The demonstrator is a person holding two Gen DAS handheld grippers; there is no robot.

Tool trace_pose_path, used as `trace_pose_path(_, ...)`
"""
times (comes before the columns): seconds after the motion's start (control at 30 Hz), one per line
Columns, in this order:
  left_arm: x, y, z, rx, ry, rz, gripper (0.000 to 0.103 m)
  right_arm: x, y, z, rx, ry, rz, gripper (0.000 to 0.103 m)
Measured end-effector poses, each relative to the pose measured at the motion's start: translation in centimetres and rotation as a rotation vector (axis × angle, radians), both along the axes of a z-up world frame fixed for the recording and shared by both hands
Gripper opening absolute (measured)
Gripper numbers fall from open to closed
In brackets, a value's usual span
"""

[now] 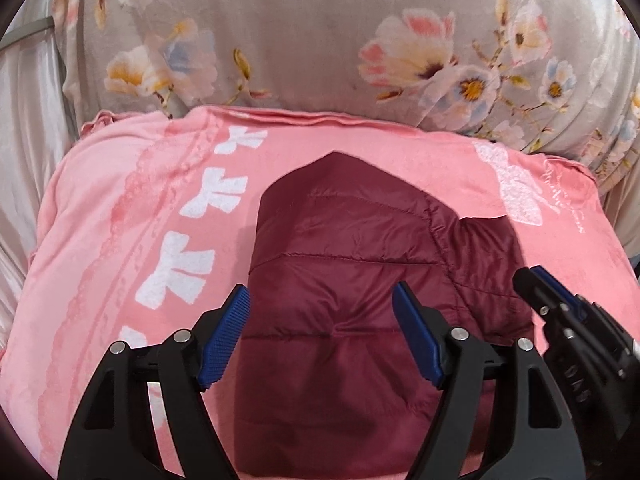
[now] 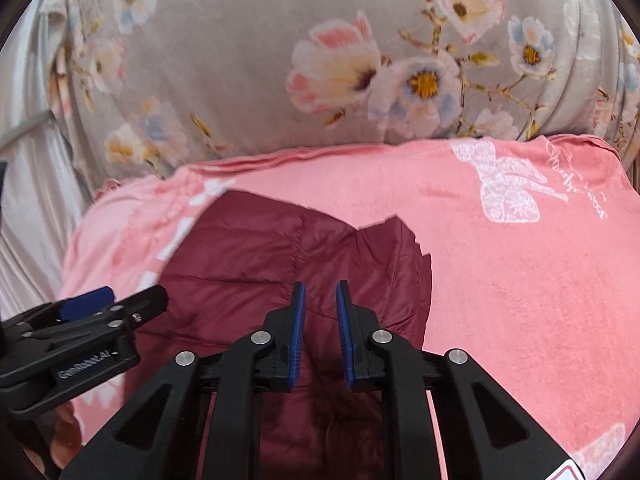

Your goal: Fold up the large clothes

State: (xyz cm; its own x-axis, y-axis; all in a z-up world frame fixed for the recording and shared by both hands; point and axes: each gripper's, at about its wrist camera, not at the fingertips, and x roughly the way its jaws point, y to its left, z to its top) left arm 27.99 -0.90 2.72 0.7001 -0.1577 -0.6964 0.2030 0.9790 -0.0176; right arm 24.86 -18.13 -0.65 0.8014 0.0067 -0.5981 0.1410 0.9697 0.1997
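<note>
With the left gripper [image 1: 320, 336] wide open and the right gripper [image 2: 320, 334] nearly closed, both empty, I'd pinch the folded maroon quilted jacket [image 1: 344, 264] by its near edge on the pink bow-printed blanket [image 1: 120, 240].

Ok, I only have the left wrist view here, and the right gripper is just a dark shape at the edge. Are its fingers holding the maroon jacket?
Observer: No. The right wrist view shows the right gripper with a narrow gap between its fingers and nothing in it. The maroon jacket lies beneath.
Operator: Anything on the blanket further to the right?
Observer: Just bare pink blanket, with a second white lace print near the bottom right edge.
</note>
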Motion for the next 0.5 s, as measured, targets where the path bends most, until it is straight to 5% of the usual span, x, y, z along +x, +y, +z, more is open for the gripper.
trace_pose_path(0.5,3.1,-0.5,-5.4,0.028,0.058,0.024,0.076,2.4,-1.8,-5.5,0.016,0.087,-0.018,0.01)
